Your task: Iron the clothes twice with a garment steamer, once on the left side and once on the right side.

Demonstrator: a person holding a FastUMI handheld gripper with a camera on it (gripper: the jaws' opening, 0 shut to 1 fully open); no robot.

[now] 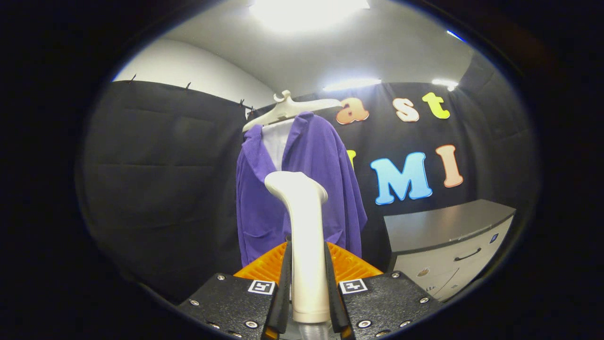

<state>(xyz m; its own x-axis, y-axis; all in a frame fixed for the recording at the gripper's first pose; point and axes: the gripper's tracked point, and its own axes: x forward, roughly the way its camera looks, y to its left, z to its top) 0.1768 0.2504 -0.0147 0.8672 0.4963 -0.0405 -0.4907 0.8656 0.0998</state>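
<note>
Clamped between the two fingers of the gripper [307, 283] is a white plastic garment steamer [304, 245], its smooth handle pressed on from both sides so the jaws stand narrow around it. Its long axis runs upright, rising from between the fingers, and the rounded head at the top bends over toward the left and slightly away, pointing at the clothing beyond. That clothing is a purple jacket [311, 189] worn over a white shirt [276, 141], both hung on a pale plastic hanger [288, 109] against the black cloth wall, straight ahead of the fingers. Off to the right of the jacket stands a grey-topped cabinet [448, 236] with pale drawers and a dark handle.
</note>
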